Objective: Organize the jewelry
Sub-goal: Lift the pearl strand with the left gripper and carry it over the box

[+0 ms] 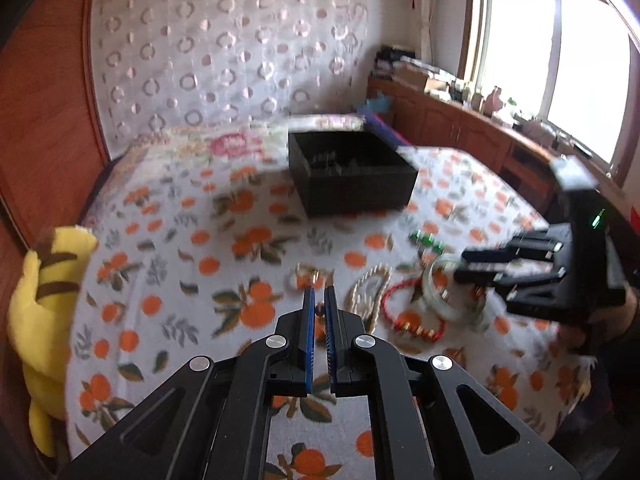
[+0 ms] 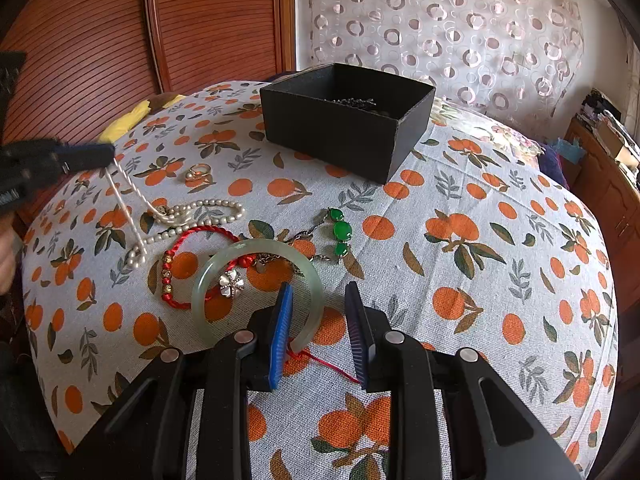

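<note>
Jewelry lies on an orange-print cloth (image 2: 460, 184). My left gripper (image 2: 112, 156) is shut on the pearl necklace (image 2: 200, 208) and holds one end of the strand up off the cloth; in the left wrist view its blue pads (image 1: 308, 320) stand almost together. My right gripper (image 2: 320, 290) is open just above the pale jade bangle (image 2: 256, 246), and the bangle's right arc lies between its fingers without being pressed. A red cord bracelet (image 2: 180, 240), a green stone bracelet (image 2: 342, 230) and a gold ring (image 2: 199, 172) lie nearby. The black box (image 2: 336, 136) stands behind them with a dark chain inside.
A yellow plush toy (image 1: 44, 312) sits at the cloth's left edge against a wooden slatted panel (image 2: 100, 40). A patterned curtain (image 2: 440, 20) hangs behind the box. Low wooden cabinets (image 1: 460, 120) with clutter run under the window on the right.
</note>
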{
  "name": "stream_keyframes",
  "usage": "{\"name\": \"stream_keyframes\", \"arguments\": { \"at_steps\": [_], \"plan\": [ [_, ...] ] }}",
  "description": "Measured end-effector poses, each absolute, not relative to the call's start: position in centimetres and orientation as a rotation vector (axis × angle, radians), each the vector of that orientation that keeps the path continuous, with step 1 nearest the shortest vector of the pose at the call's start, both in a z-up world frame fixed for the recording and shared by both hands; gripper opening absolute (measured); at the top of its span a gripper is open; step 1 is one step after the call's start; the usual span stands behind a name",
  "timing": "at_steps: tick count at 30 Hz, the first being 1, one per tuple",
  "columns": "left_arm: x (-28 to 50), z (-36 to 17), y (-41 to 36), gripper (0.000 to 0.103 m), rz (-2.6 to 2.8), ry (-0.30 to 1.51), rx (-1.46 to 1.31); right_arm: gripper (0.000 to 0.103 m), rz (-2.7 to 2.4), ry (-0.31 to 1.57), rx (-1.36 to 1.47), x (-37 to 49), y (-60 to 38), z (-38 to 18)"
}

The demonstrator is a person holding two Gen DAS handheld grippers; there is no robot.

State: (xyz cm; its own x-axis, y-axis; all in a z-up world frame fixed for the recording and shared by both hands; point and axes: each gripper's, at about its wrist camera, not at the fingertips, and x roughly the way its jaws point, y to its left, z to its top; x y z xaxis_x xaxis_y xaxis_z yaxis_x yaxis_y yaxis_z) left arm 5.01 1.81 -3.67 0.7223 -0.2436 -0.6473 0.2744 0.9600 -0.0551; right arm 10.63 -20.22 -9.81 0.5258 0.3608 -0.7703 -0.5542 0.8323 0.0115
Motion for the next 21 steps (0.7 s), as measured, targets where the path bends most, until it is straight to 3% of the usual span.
{"name": "stream_keyframes", "arguments": {
  "at_steps": [15, 17, 21],
  "plan": [
    [5.1, 1.2, -0.1, 0.004, -0.307, 0.579, 0.05, 0.029, 0.552, 0.854, -0.259, 10.6, -20.1, -9.8],
    [5.2, 1.7, -0.3, 0.004, -0.31, 0.566, 0.051, 0.011, 0.564, 0.854, -0.26, 10.6, -20.0, -9.8],
    [5.5, 2.6, -0.6, 0.004, -0.315, 0.543, 0.054, 0.009, 0.545, 0.843, -0.262, 10.5, -19.9, -9.6]
  ]
}}
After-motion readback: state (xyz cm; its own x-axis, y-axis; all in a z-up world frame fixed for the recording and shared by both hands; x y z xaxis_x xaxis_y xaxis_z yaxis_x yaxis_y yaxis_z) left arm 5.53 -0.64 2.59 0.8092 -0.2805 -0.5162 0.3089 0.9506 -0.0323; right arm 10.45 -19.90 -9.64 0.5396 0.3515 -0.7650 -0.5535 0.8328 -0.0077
